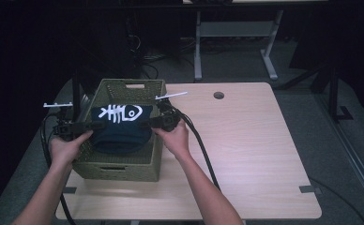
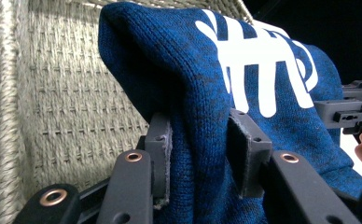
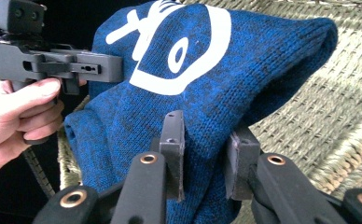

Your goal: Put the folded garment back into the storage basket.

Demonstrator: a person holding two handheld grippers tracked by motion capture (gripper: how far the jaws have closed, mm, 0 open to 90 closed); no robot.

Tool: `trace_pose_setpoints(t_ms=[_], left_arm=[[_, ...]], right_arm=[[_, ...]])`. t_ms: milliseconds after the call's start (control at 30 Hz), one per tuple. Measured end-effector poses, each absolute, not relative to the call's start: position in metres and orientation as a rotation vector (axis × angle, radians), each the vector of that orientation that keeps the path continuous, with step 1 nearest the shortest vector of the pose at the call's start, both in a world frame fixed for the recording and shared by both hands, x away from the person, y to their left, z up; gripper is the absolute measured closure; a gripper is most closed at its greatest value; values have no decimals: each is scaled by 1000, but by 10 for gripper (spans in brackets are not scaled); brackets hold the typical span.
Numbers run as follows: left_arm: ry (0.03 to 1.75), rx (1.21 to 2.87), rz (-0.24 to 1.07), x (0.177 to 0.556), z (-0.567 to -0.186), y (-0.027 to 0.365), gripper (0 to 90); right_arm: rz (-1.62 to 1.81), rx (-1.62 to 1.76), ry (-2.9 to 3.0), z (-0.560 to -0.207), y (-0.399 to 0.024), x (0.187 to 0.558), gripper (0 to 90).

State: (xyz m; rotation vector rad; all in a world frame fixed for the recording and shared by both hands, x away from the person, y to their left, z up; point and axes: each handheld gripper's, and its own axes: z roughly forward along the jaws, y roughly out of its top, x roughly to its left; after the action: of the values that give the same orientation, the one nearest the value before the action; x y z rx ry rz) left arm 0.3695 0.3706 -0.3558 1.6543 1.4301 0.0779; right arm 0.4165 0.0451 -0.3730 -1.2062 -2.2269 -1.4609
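Observation:
A dark blue knit garment (image 1: 121, 130) with a white fish-skeleton print hangs bunched over the open top of an olive woven basket (image 1: 124, 171). My left gripper (image 1: 88, 125) grips its left edge, and a fold of the knit (image 2: 179, 60) fills the gap between the pads. My right gripper (image 1: 148, 123) pinches the opposite edge, its pads pressed into the blue fabric (image 3: 244, 60). In the left gripper view my own jaws (image 2: 202, 140) stand in front of the basket's inner wall (image 2: 62, 93). The right gripper's own jaws (image 3: 207, 135) hold the cloth above the woven weave (image 3: 337, 116).
The basket stands at the left end of a light wooden table (image 1: 246, 150) with a round hole (image 1: 218, 95) near its far edge. Black cables (image 1: 203, 150) trail from the grippers across the table. A white desk frame (image 1: 236, 33) stands on the floor behind.

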Motion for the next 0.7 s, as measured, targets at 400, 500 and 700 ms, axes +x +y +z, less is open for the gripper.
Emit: trace_pose_setpoints(t_ms=[400, 500, 700], left_arm=[[1471, 1663, 68, 371, -364, 376, 624], [1464, 1670, 75, 371, -363, 375, 628], [1457, 1679, 84, 372, -362, 375, 630]], right_arm=[[-1424, -1215, -2285, -380, 54, 416, 697], [-1424, -1219, -2305, -380, 55, 415, 695], [-1424, -1221, -2325, -378, 55, 413, 685]])
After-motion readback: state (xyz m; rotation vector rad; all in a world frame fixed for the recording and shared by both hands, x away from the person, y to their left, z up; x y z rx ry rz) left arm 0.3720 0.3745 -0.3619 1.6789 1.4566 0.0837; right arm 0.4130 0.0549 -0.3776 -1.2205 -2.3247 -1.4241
